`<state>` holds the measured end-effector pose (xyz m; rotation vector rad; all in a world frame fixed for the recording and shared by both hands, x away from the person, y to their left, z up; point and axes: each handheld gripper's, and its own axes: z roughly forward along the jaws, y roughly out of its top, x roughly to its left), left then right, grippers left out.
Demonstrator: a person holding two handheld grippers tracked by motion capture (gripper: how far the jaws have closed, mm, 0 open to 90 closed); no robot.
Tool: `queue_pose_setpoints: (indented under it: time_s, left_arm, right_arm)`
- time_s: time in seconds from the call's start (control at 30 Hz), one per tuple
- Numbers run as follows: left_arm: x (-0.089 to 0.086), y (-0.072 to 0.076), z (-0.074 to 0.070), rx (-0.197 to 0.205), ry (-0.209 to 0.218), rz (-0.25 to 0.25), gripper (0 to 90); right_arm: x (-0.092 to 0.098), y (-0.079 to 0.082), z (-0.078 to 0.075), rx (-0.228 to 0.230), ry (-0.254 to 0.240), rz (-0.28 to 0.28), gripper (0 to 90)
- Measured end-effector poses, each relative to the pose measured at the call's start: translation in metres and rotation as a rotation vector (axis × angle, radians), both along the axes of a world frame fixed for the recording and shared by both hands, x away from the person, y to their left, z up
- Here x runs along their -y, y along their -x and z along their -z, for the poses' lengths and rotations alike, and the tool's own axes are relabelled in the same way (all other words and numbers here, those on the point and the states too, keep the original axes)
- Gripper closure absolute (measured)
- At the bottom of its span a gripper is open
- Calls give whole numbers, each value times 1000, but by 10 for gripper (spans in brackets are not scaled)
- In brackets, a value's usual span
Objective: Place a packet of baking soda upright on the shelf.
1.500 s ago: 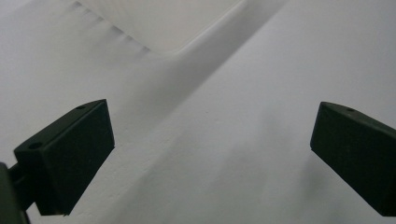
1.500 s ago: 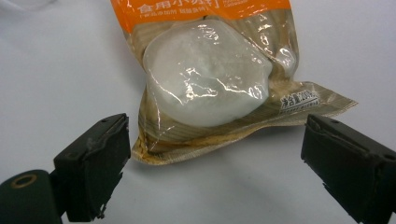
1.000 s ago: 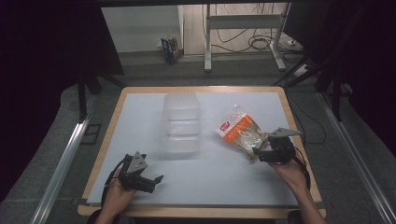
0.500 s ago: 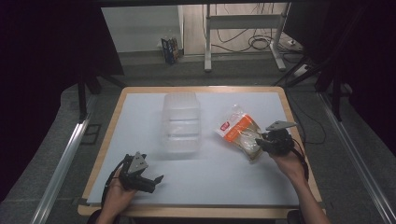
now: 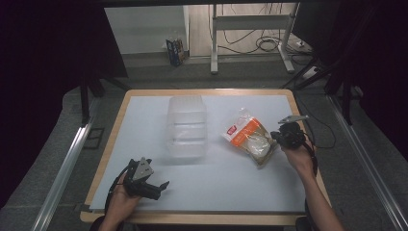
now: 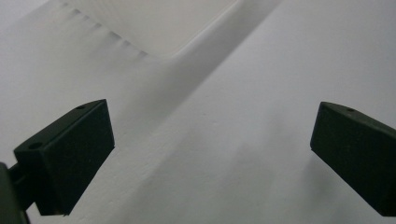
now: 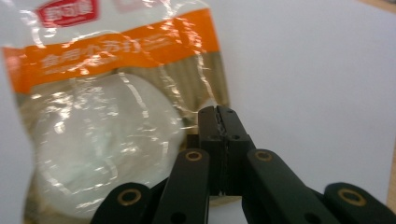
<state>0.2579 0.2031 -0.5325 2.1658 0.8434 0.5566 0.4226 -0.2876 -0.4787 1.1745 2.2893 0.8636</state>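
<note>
A white-topped table (image 5: 231, 192) with a pale wooden rim, seen from above. A clear plastic container (image 5: 186, 126), rectangular and ribbed into sections, stands at the centre of the far half of the surface. To its right, apart from it, lies a sealed food packet (image 5: 248, 136) with an orange band, a red label at its far corner and a white rounded content visible through the clear film.

Left gripper (image 5: 153, 186): held in the person's left hand (image 5: 122, 202) near the front left of the table, resting low over the bare surface, well apart from the container. In the left gripper view its two black jaws stand wide apart with nothing between them, and a corner of the container (image 6: 163, 23) appears at the top of the frame, somewhat blurred.

Right gripper (image 5: 278, 138): held in the person's right hand (image 5: 300, 156) at the right side of the table, its tip at the near right edge of the packet. In the right gripper view the jaws are pressed together at the packet's (image 7: 112, 116) edge; whether a fold of film is pinched between them or they merely rest against it cannot be told, as the jaw tips cover the contact.
</note>
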Motion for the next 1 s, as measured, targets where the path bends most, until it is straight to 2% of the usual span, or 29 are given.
queue_pose_setpoints:
  time_s: [0.07, 0.1, 0.13, 0.33, 0.43, 0.73, 0.77, 0.8, 1.0]
  left_arm:
    - [0, 0, 0, -3, -3, 5, 0]
    - [1, 0, 0, -1, -5, 6, 0]
    - [1, 0, 0, -1, -5, 6, 0]
    - [1, 0, 0, 1, -4, 11, 0]
    - [2, 1, 0, 1, -7, 16, 0]
    - [3, 1, 1, 5, -11, 20, 0]
    - [3, 1, 0, 7, -13, 20, 0]
    - [3, 1, 0, 7, -14, 22, 0]
    - [3, 2, 1, 6, -15, 26, 0]
  right_arm:
    - [3, -6, 2, -11, -2, 27, 887]
    - [6, -11, 5, -18, -29, 20, 887]
    - [6, -11, 5, -18, -29, 20, 887]
    - [5, -24, 15, -21, 10, 29, 887]
    - [6, -27, 20, -21, 3, 45, 886]
    - [6, -29, 28, -44, 19, 44, 886]
    - [6, -29, 29, -51, 19, 46, 886]
    - [5, -29, 31, -80, 9, 43, 887]
    - [5, -25, 32, -82, 20, 48, 889]
